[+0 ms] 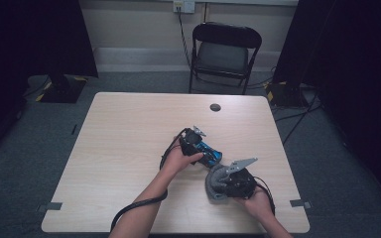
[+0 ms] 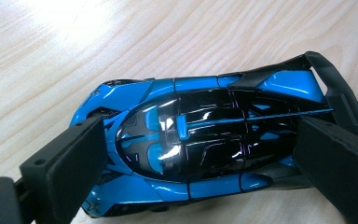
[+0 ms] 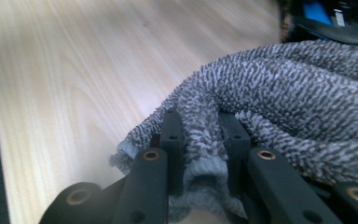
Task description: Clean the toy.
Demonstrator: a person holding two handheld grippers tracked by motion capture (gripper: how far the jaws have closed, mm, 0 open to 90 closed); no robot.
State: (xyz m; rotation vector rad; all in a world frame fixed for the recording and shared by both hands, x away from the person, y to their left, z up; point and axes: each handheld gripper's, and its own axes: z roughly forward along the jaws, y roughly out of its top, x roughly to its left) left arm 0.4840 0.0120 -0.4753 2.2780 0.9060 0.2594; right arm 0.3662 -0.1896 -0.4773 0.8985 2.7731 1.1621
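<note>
A blue and black toy car (image 2: pixel 200 116) lies on the wooden table (image 1: pixel 124 144), right of its centre. My left gripper (image 2: pixel 200 156) spans the car lengthwise, one pad against its nose and the other against its tail, shut on it. In the high view the left gripper (image 1: pixel 197 143) is above the toy car (image 1: pixel 213 157), held by the person's left hand. A grey terry cloth (image 3: pixel 289 88) is bunched just right of the car, with a fold pinched between the jaws of my right gripper (image 3: pixel 203 126). The right gripper (image 1: pixel 225 181) and the cloth (image 1: pixel 213 187) are near the table's front right.
A black folding chair (image 1: pixel 223 49) stands beyond the table's far edge. A round cable hole (image 1: pixel 215 107) sits near the far edge of the table. Tape strips (image 1: pixel 53 206) mark the front corners. Cables trail from both grippers across the front.
</note>
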